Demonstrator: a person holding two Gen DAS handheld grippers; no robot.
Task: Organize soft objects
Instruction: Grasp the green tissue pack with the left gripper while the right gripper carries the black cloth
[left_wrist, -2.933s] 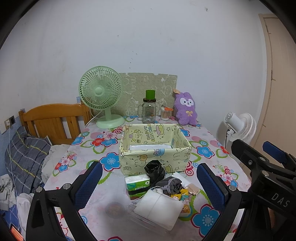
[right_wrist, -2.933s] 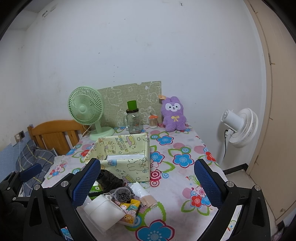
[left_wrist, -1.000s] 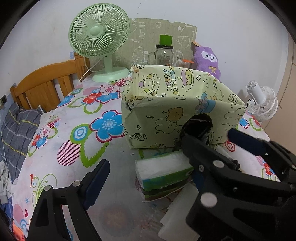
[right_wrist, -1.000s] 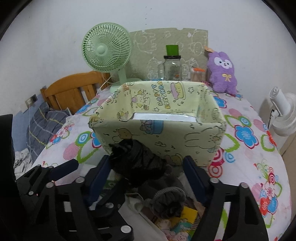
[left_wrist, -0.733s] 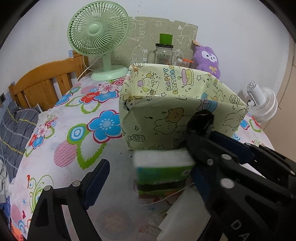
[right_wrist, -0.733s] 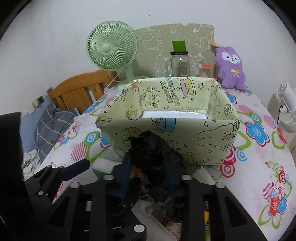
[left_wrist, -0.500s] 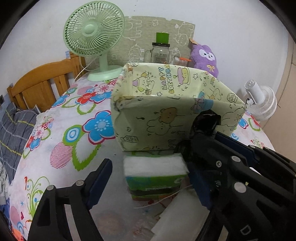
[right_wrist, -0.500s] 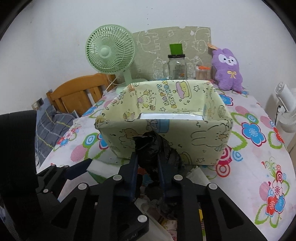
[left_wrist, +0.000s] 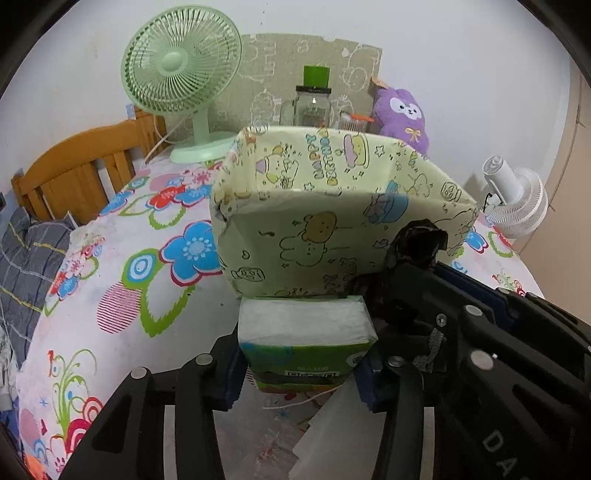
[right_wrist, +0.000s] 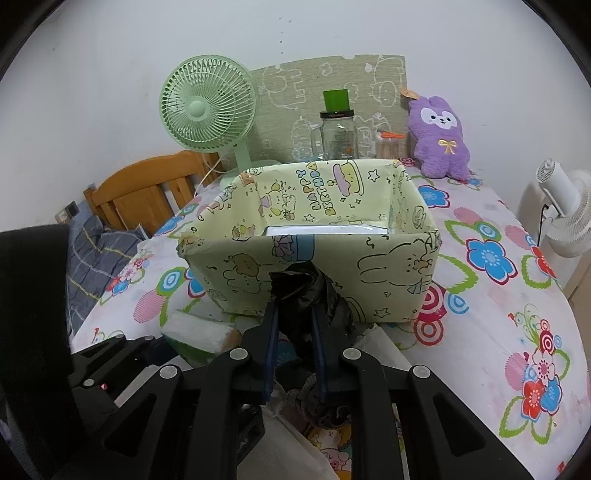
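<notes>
Right claw (right_wrist: 293, 325) clamping black bag (right_wrist: 306, 291), yellow box (right_wrist: 388, 266) just beyond.

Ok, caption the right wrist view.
Right gripper shut on black plastic bag before the yellow cartoon box.

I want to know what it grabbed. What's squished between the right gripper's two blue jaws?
A crumpled black bag. The right gripper has its jaws shut on it, just in front of the yellow box. The right wrist view shows it best.
</notes>
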